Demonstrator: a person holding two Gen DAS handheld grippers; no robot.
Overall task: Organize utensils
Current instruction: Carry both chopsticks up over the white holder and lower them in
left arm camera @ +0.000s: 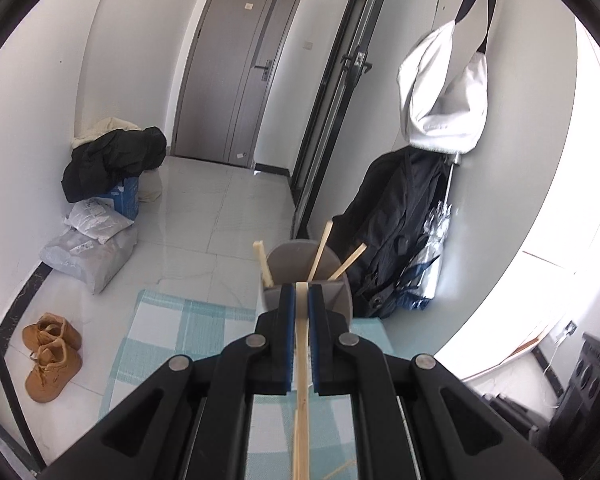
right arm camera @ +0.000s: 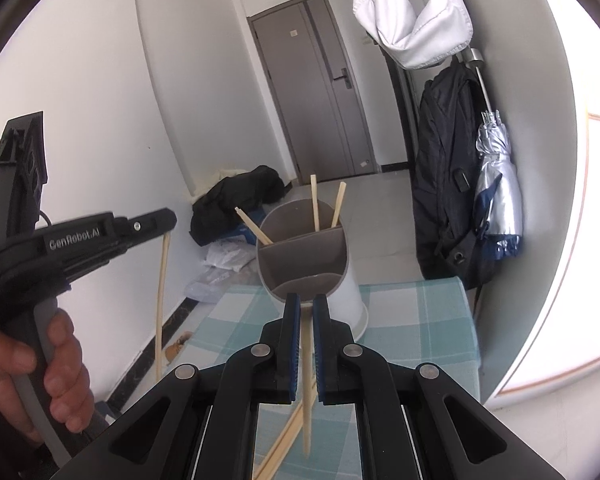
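Note:
A white utensil holder (right arm camera: 350, 300) with grey dividers (right arm camera: 304, 242) stands on the checked cloth, with three wooden chopsticks (right arm camera: 315, 208) upright in its far compartments. In the left wrist view the holder (left arm camera: 340, 294) sits just beyond my left gripper (left arm camera: 302, 294), which is shut on a chopstick (left arm camera: 301, 380). My right gripper (right arm camera: 306, 304) is shut on another chopstick (right arm camera: 308, 392) hanging down, right in front of the holder's near compartment. The left gripper also shows in the right wrist view (right arm camera: 156, 220), holding its chopstick (right arm camera: 162, 292) vertical at far left.
More chopsticks (right arm camera: 284, 440) lie on the teal checked cloth (right arm camera: 412, 320) under my right gripper. A black backpack (right arm camera: 444, 184) and folded umbrella (right arm camera: 498, 184) hang at the right. Shoes (left arm camera: 52, 356), bags (left arm camera: 92, 248) and clothes (left arm camera: 112, 160) sit on the floor at left.

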